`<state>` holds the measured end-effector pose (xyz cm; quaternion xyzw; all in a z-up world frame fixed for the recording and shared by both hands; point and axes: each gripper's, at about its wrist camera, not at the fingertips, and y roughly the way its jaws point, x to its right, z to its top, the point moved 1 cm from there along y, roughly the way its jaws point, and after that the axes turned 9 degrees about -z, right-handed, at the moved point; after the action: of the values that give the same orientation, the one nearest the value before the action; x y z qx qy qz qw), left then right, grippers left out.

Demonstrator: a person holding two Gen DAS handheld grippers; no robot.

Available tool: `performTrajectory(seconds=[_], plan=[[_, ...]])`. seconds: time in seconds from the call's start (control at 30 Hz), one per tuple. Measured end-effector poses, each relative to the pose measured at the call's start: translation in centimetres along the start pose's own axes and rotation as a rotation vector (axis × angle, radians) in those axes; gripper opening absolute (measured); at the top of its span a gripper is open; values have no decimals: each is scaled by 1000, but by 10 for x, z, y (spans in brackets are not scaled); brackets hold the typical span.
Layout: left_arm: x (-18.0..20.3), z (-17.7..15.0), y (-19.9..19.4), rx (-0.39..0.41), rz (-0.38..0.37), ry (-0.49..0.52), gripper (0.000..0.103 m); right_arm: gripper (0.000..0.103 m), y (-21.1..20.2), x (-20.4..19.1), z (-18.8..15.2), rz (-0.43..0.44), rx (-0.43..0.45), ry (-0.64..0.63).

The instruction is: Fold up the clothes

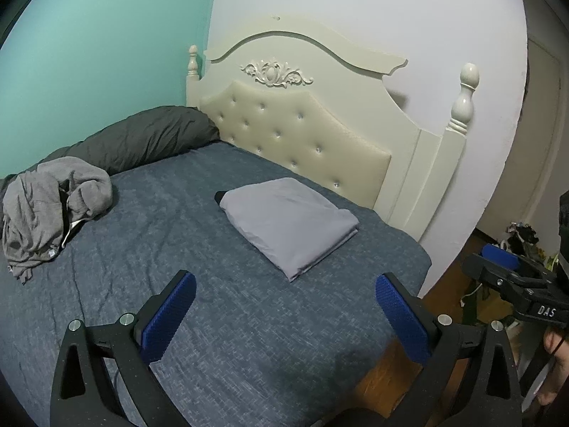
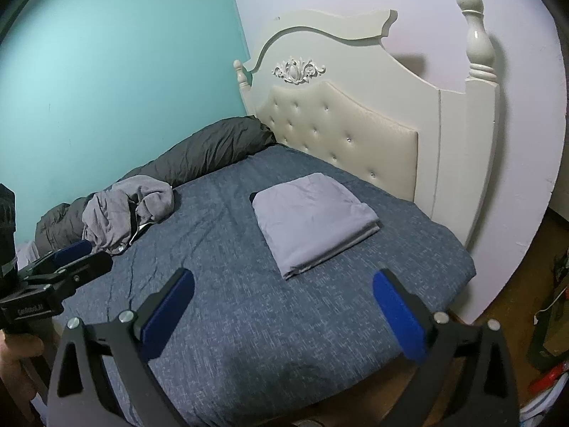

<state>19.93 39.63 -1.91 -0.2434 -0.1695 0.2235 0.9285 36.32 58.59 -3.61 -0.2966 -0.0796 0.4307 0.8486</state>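
- The left gripper point(image 1: 284, 306) is hovering over the near part of the bed point(image 1: 249, 338), its blue pads point(image 1: 167, 316) standing wide apart with nothing between them.
- The right gripper point(image 2: 284, 302) is hanging over the same near stretch of the blue bedspread, its blue pads point(image 2: 398, 309) also spread wide and gripping nothing.
- Each gripper is showing in the other's view: the right one at the right edge of the left wrist view, the left one at the left edge of the right wrist view, each with part of a hand point(image 2: 14, 359) below it.
- A folded lilac-grey garment point(image 1: 288, 224) is lying flat on the bed as a neat rectangle, near the headboard and ahead of both grippers, apart from them.
- A small dark corner is peeking out from under the far left corner of that folded piece; what it belongs to cannot be told.
- A crumpled grey hoodie point(image 1: 49, 210) is sitting in a heap on the far left side of the bed, well apart from the folded piece, with a white cord showing among its folds.
- A dark grey duvet point(image 1: 142, 138) is lying rolled along the teal wall point(image 1: 99, 53), just behind the hoodie.
- A cream tufted headboard point(image 1: 298, 131) is standing against the pale wall.
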Motion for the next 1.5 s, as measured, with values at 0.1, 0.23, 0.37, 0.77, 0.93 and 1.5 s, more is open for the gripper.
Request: performTrajectory(seconds=[0.1, 0.23, 0.37, 0.77, 0.93, 1.5], plan=[[3, -3, -4, 0, 1, 4, 103, 101, -7, -2, -3, 3, 6, 1], [6, -6, -10, 2, 2, 8, 103, 101, -15, -4, -5, 7, 13, -1], [8, -8, -14, 1, -3, 7, 103, 101, -21, -7, -6, 4, 21, -6], [5, -16, -16, -6, -4, -8, 103, 101, -27, -12, -10, -2, 21, -7], [5, -20, -15, -10, -5, -10, 103, 101, -28, -14, -13, -3, 19, -21], [7, -24, -20, 10, 19, 12, 103, 101, -23, -15, -22, -15, 4, -31]])
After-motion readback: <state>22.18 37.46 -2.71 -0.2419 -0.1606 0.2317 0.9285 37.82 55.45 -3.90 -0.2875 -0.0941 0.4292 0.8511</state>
